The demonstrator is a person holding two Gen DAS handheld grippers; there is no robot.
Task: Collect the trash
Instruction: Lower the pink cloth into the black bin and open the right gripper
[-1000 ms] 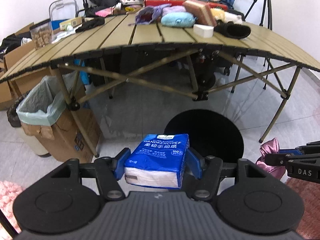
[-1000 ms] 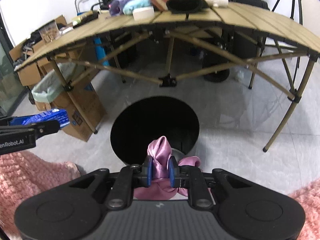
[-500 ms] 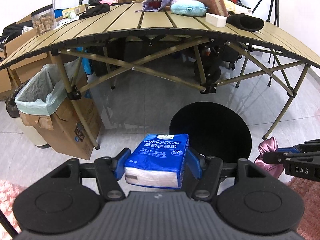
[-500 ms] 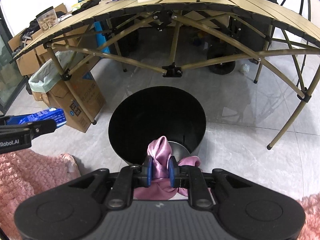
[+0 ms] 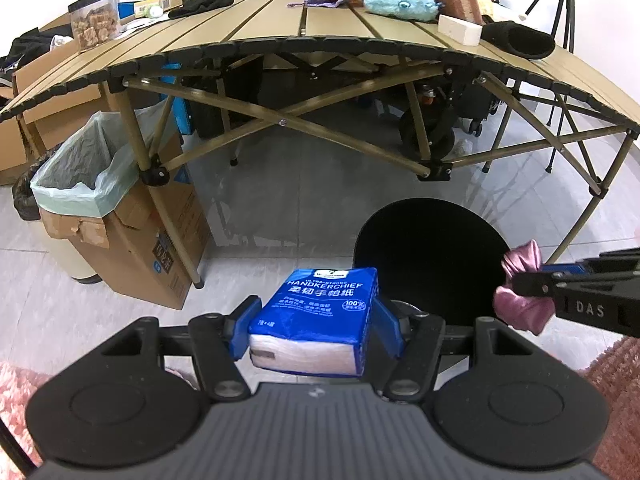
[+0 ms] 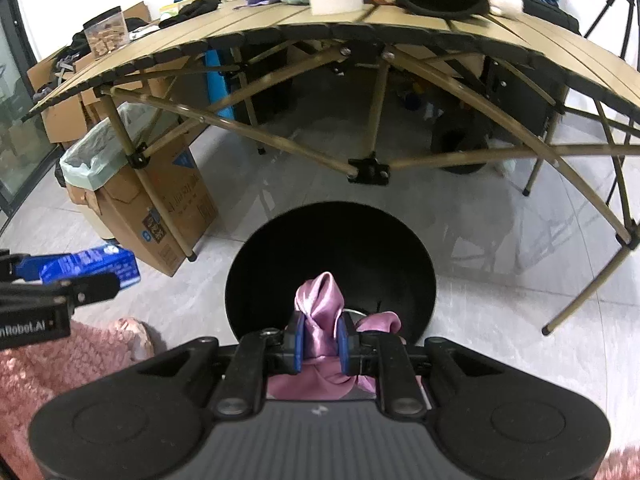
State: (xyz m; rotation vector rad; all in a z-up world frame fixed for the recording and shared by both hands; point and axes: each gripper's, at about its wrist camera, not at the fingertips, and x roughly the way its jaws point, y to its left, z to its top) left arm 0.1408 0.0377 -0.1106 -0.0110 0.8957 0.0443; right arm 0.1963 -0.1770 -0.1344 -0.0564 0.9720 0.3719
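My left gripper (image 5: 314, 328) is shut on a blue pack of handkerchief tissues (image 5: 320, 316), held above the floor just left of a round black bin (image 5: 432, 256). My right gripper (image 6: 320, 338) is shut on a crumpled pink satin cloth (image 6: 320, 312), held over the near rim of the black bin (image 6: 332, 256). In the left wrist view the pink cloth (image 5: 520, 292) and right gripper sit at the bin's right edge. In the right wrist view the tissue pack (image 6: 92, 266) shows at the far left.
A slatted folding table (image 5: 320, 40) with soft toys and clutter spans the background; its legs (image 6: 280, 144) cross behind the bin. A cardboard box with a pale green liner (image 5: 100, 184) stands at left. Pink rug (image 6: 60, 360) lies near me.
Both grippers have moved forward and lower toward the black bin. The pink cloth now hangs over the bin's opening; the tissue pack is closer to its left rim.
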